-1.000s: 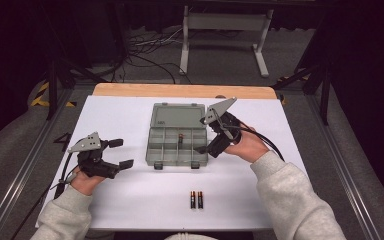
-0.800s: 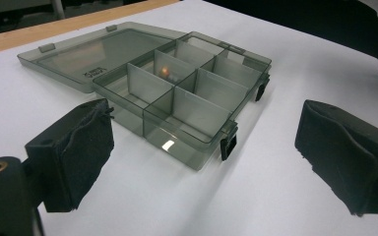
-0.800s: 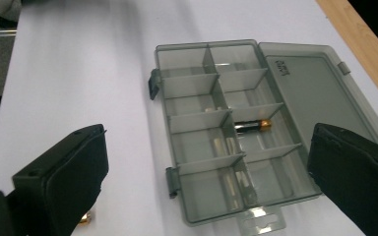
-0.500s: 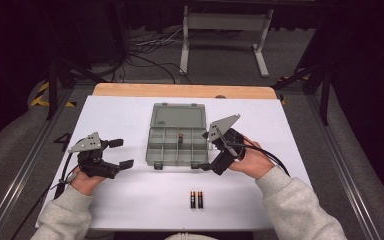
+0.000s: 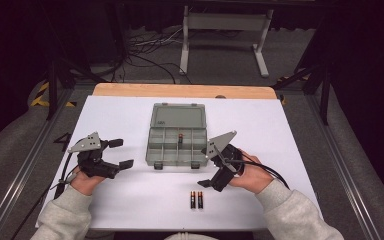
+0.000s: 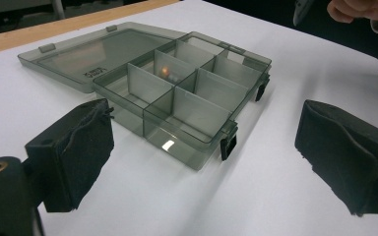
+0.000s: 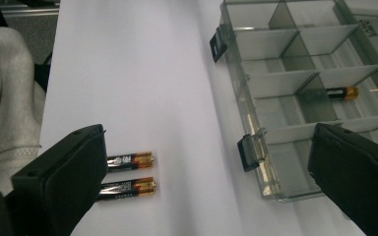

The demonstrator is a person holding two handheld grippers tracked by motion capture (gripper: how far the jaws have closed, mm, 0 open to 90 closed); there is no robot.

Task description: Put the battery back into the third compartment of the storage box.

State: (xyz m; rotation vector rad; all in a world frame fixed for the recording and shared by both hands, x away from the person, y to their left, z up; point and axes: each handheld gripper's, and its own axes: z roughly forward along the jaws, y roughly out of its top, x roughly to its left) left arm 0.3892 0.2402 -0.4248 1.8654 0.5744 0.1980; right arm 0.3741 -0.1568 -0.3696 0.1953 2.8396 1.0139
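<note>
- While the right gripper hangs low over the white worktop with its jaws spread wide and nothing between them, two batteries lie side by side just near and left of it, untouched.
- In the right gripper view the batteries sit close beside the left jaw, partly hidden behind it, gold ends pointing toward the organiser box.
- The organiser box lies open at the middle of the worktop, its lid folded flat on the far side, just left of the right gripper.
- A third battery lies in one of the box's middle compartments; it also shows in the right gripper view.
- The left gripper rests at the left, well apart from the batteries, jaws released and empty, facing the box.
</note>
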